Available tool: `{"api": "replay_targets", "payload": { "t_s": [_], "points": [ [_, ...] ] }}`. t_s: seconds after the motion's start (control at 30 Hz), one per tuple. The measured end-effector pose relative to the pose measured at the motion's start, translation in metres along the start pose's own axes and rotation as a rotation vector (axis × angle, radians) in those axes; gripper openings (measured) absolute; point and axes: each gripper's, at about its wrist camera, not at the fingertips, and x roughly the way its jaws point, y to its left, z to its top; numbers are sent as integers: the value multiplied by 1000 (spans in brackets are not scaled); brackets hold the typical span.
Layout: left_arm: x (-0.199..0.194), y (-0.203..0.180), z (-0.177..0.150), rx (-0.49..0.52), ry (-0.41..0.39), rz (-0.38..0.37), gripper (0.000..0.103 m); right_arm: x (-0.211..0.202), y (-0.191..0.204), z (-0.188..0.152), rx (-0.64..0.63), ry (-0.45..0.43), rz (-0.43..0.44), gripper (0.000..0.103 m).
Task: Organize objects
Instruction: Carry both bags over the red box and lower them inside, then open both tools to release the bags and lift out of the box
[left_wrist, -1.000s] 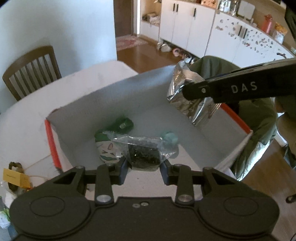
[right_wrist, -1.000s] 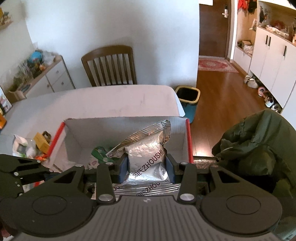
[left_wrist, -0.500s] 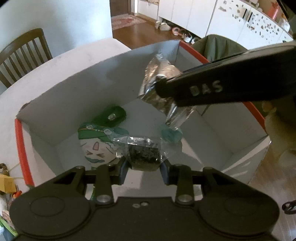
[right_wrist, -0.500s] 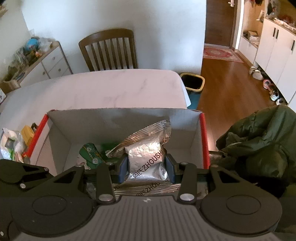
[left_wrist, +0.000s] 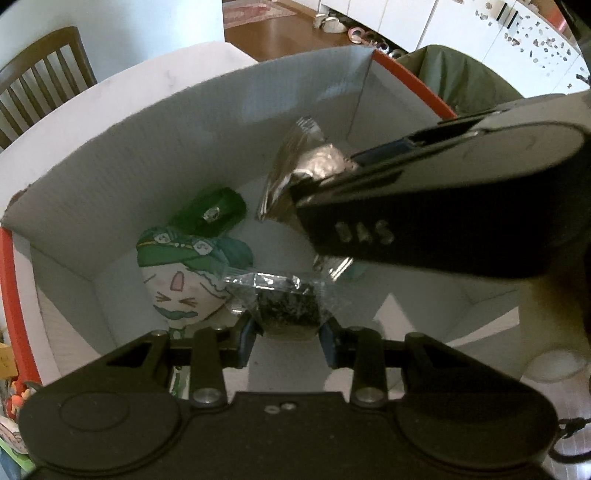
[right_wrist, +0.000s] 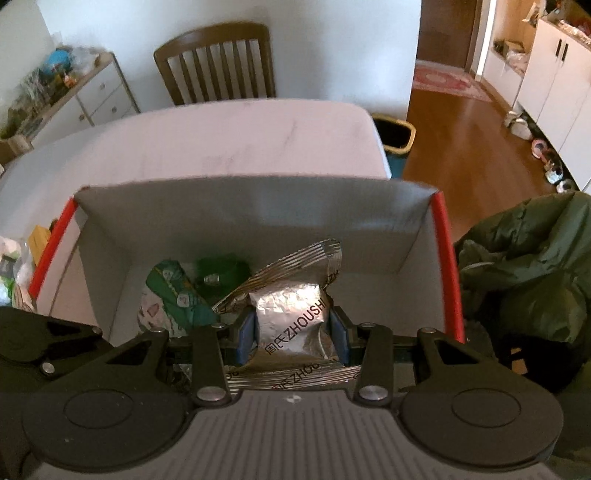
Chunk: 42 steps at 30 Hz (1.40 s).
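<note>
Silver foil pouch (right_wrist: 291, 321) pinched in our right hand-held gripper (right_wrist: 291, 328), clear bag (left_wrist: 284, 306) of dark bits pinched in our left hand-held gripper (left_wrist: 288, 334); both hang inside the white box (right_wrist: 258, 210) on the worktop (right_wrist: 207, 144), above a cartoon packet (left_wrist: 184, 280).

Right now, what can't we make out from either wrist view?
- Teal object on the white cardboard box floor: left view, behind the right gripper.
- Clear bag of dark bits: contents blurred, unidentifiable.
- Crinkled silver foil packet: lower print cut off by gripper body.
- Left gripper: fingertips outside right view.
</note>
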Motion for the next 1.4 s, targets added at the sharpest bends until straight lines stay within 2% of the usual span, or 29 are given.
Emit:
{"api": "replay_targets", "payload": {
  "t_s": [0.4,0.7,0.83,1.0,1.1,1.27,1.37,1.4],
  "points": [
    [10,6,-8,-23,45,0,35,9,-4,-5,22,32,12,43],
    [12,8,-12,-34,64,11,40,1,-6,-4,35,1,21,43],
    [6,10,-16,-50,42,-8,43,-8,-8,-4,45,-22,29,50],
    [-3,11,-23,-77,6,-9,49,-23,-8,-3,52,-52,40,51],
    [-14,12,-29,-90,-34,-10,56,-34,-5,-3,45,-73,50,51],
    [-37,13,-42,-110,-101,-24,57,-57,-1,-10,30,-114,70,51],
    [-56,-9,-51,-111,-138,-22,57,-71,3,-14,28,-142,79,51],
    [-57,-6,-37,-110,-148,-20,57,-76,4,-15,24,-151,83,51]
  ]
}}
